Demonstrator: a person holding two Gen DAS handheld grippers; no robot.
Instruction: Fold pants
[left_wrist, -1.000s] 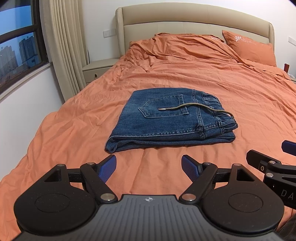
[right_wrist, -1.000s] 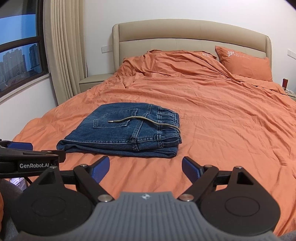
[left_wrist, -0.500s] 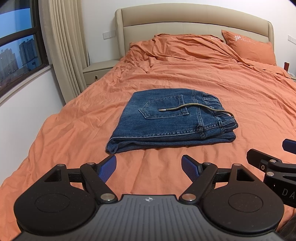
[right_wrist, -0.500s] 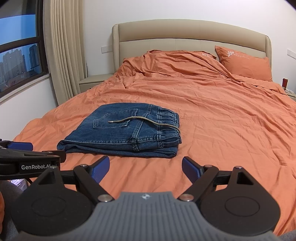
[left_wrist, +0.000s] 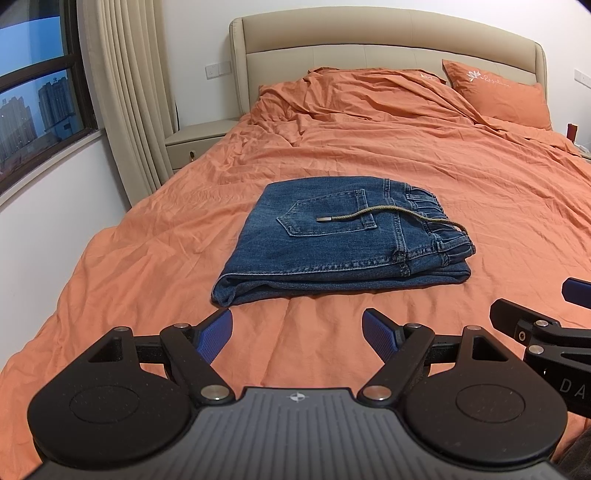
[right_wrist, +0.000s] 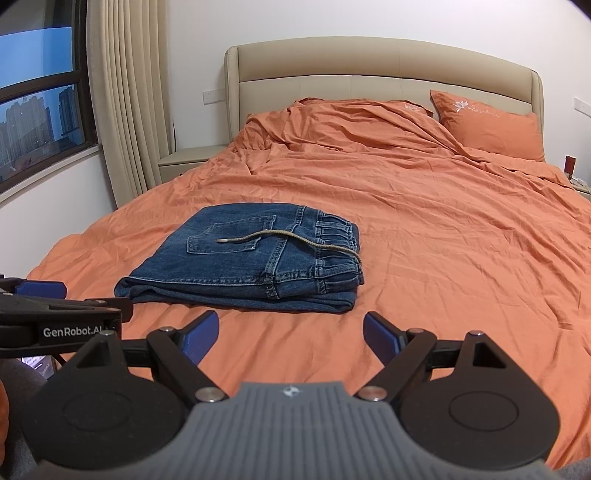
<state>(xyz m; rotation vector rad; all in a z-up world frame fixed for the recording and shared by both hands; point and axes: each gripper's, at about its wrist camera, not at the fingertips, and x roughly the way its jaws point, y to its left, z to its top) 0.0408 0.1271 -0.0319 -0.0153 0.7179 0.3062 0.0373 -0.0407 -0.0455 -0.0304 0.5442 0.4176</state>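
Almost nothing has changed over the last second: the pants (left_wrist: 343, 236) lie exactly where they were, a compact blue denim rectangle with several layers stacked, back pocket facing up. A tan drawstring (left_wrist: 388, 216) trails loose across the pocket from the elastic waistband. Both tools have stayed back from the cloth, near the foot of the bed. The left hand-held gripper (left_wrist: 297, 330) is spread wide and empty, and the right hand-held gripper (right_wrist: 291, 332) is the same, its blue pads well apart with nothing between them. Judging from this stillness and the neat stack, the folding looks finished (only the stray cord remains untidy).

The pants rest on a bed (left_wrist: 480, 192) covered in a wrinkled orange sheet, roughly mid-mattress and toward its left side. Beyond them sit bunched orange bedding, an orange pillow (left_wrist: 498, 94) and a beige padded headboard (left_wrist: 369, 40). A beige nightstand (left_wrist: 195, 138), cream curtains (left_wrist: 125, 92) and a window (left_wrist: 40, 96) showing city towers at dusk stand left. A small dark red object at the far right is too small to identify.
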